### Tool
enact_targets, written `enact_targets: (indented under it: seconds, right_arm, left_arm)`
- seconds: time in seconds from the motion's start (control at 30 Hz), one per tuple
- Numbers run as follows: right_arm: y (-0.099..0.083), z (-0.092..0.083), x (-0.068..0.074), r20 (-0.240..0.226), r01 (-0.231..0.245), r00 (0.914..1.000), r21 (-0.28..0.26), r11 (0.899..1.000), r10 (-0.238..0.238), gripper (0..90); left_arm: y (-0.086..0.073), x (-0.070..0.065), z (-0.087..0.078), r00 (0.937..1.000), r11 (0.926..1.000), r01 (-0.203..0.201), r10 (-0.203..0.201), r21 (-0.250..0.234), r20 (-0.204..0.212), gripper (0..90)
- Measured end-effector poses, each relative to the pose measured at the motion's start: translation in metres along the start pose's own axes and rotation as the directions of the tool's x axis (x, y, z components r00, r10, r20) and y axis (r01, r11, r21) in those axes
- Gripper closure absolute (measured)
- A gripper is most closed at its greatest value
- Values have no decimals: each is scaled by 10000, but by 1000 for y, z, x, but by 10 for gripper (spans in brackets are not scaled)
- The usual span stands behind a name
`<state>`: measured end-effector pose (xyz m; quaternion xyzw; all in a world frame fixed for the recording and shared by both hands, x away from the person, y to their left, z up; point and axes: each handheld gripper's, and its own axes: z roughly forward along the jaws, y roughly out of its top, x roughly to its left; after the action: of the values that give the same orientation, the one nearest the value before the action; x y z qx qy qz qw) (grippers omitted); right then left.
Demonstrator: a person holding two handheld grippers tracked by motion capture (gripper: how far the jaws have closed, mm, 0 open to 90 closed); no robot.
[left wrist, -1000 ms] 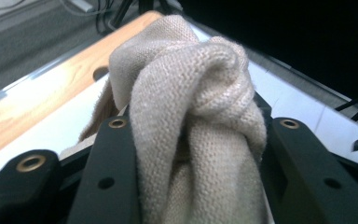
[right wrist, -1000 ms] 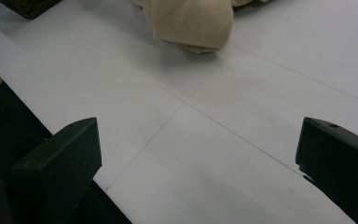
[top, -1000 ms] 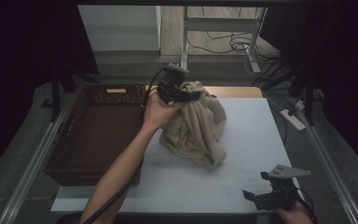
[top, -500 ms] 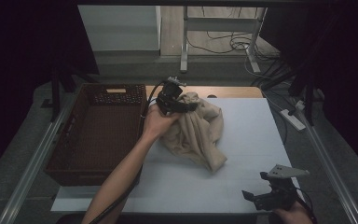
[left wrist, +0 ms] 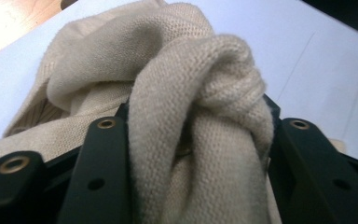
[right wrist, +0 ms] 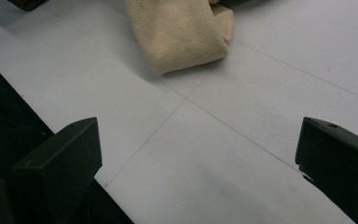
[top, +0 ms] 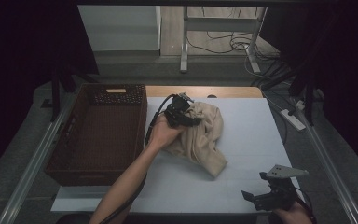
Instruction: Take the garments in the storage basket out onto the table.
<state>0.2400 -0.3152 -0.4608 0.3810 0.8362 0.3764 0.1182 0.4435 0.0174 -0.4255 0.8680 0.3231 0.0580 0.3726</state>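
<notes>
High view shows the left gripper set down on a beige knitted sweater, which lies in a loose heap on the white tabletop just beside the brown wicker basket. In the left gripper view a thick fold of the sweater bulges up between the two black jaws, which have just been opening; the knit fills the gap, so the hold looks like it is slackening rather than firm, and I cannot tell how hard the pads press. The main risk from here is a half-release: the loose weave could snag on a jaw edge or screw head and get dragged along when the hand lifts away, pulling the heap out of shape. If instead the aim is to carry the garment to the basket, so loose a pinch on one fold could let it slip out. The right gripper sits near the front edge of the tabletop, well apart from the sweater, jaws wide and empty; it is too far off to steady the cloth if it slides.
</notes>
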Motion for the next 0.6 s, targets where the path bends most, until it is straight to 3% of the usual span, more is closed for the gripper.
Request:
enact_targets:
  seconds: [0.17,0.3,0.33,0.4,0.6]
  right_arm:
    - [0,0,0,8,44,10000,21,10000,-44,6]
    - [0,1,1,23,113,9999,102,9999,-113,5]
    - [0,1,1,22,132,9999,111,9999,-132,6]
    - [0,1,1,24,138,9999,115,9998,-139,6]
    - [0,2,1,28,143,9999,133,9998,-144,5]
  left_arm:
    - [-4,-4,13,9991,9989,-182,198,422,-387,482]
    - [-9,-7,25,9959,9974,-335,387,634,-822,393]
    - [-11,-8,31,9929,9955,-486,571,819,-1043,335]
    - [-12,-9,34,9920,9944,-504,607,929,-1110,317]
    - [-17,-2,40,9965,9980,47,6,625,-839,266]
